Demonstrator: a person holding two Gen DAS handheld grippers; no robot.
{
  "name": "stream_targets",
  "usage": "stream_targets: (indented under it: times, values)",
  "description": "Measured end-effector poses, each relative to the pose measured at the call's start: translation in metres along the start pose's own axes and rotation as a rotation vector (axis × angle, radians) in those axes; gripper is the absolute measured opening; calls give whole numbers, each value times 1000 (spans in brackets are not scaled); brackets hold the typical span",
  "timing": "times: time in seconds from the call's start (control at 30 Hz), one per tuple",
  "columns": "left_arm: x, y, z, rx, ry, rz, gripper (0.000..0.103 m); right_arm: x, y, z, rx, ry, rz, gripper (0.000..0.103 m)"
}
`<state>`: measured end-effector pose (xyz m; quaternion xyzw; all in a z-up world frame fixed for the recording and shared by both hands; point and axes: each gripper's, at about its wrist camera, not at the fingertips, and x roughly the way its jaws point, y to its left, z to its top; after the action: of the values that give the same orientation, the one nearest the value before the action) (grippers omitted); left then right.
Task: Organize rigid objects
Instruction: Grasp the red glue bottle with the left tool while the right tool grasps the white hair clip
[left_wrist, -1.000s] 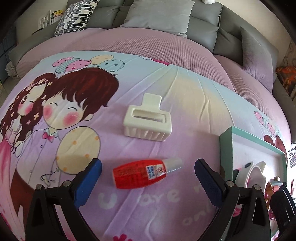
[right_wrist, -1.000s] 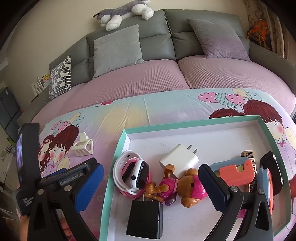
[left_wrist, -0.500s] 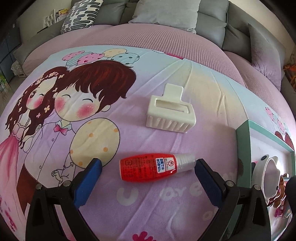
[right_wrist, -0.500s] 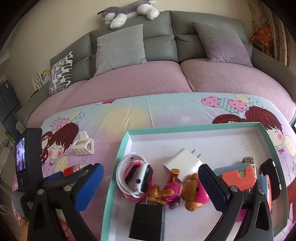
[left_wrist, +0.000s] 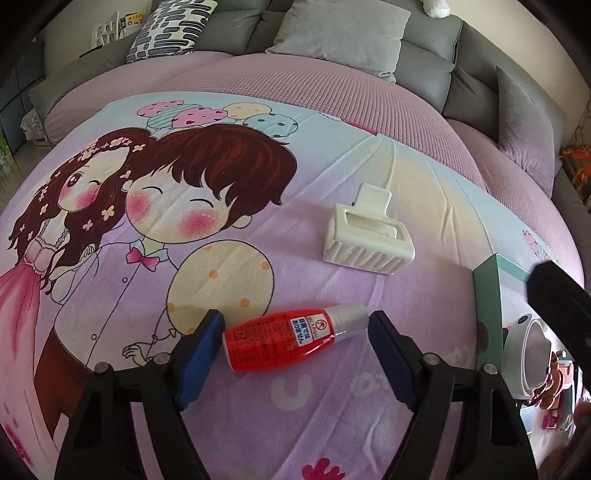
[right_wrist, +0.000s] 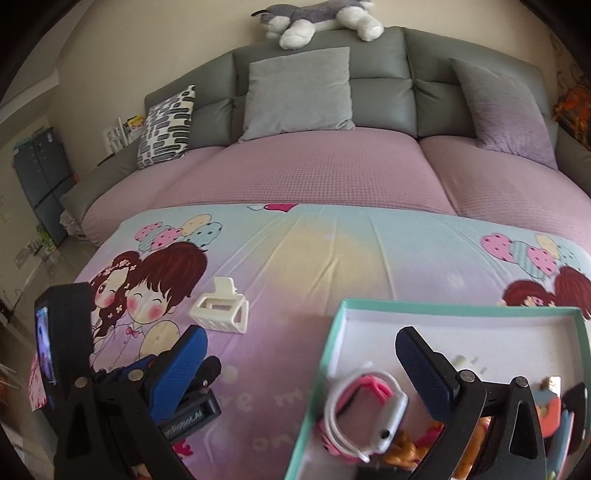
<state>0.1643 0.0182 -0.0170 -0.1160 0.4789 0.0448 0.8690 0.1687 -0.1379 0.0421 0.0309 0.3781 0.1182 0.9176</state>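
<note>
Red plastic glue bottle lies on the cartoon bedsheet between the left gripper's spread blue fingers, not pinched; right gripper fingers spread too.

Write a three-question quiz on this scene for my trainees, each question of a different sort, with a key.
1. True or false: the left gripper is shut on the red bottle.
2. Multiple choice: the white hair clip lies (A) in the tray, (B) on the printed sheet, beyond the bottle, (C) on the grey cushion.
3. Fill in: the pink-and-white watch sits inside the ____.

Key:
1. False. Its fingers flank the bottle, which lies on the sheet; jaws open.
2. B.
3. Tray. The right gripper hangs open above its left edge.
</note>
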Motion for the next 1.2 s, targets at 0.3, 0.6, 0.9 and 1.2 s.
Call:
stream_targets:
  times: [0.3, 0.6, 0.9, 1.2]
  values:
    - [-5, 17, 0, -28, 11, 11, 78, 28, 32, 6, -63, 44, 42, 103]
    - [-10, 43, -2, -67, 20, 83, 78, 62, 57, 4, -102, 111, 89, 92]
    - [-14, 53, -3, -94, 31, 93, 78, 86, 72, 4, -118, 157, 59, 86]
    - [-16, 57, -5, -101, 36, 78, 78, 94, 76, 1, -111, 180, 52, 59]
